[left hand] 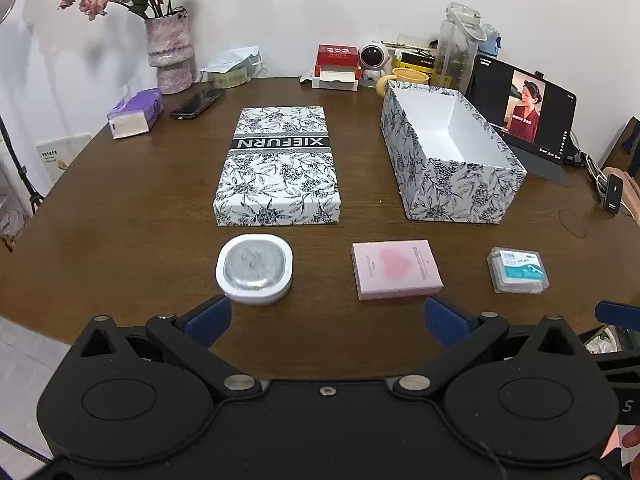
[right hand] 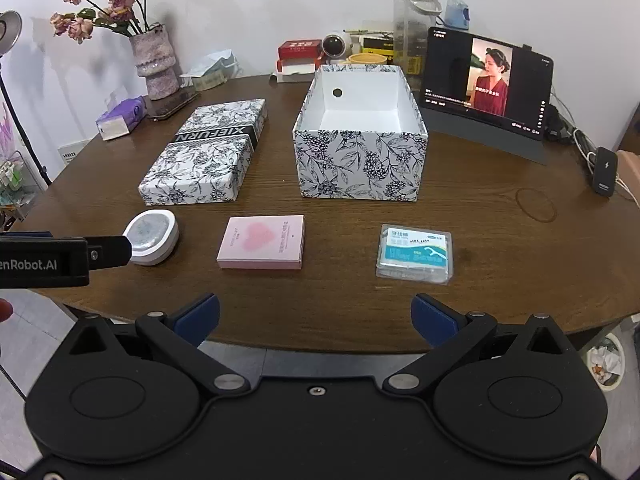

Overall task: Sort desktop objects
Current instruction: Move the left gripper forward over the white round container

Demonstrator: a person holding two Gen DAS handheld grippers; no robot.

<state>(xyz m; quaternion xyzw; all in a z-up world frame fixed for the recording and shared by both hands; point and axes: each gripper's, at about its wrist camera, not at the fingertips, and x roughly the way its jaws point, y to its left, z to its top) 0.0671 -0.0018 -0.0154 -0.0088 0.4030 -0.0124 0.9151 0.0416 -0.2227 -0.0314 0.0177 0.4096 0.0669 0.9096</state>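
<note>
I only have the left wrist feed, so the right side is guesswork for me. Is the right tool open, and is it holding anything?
Observer: The right tool is open, with nothing between its fingers.
Operator: What lies ahead of it?
Observer: The floss box lies ahead, slightly to its right, and the pink box is slightly to its left.
Operator: Anything in the open box that I can't see?
Observer: The open box has a round hole in its far wall. The part of its floor that shows is bare.
</note>
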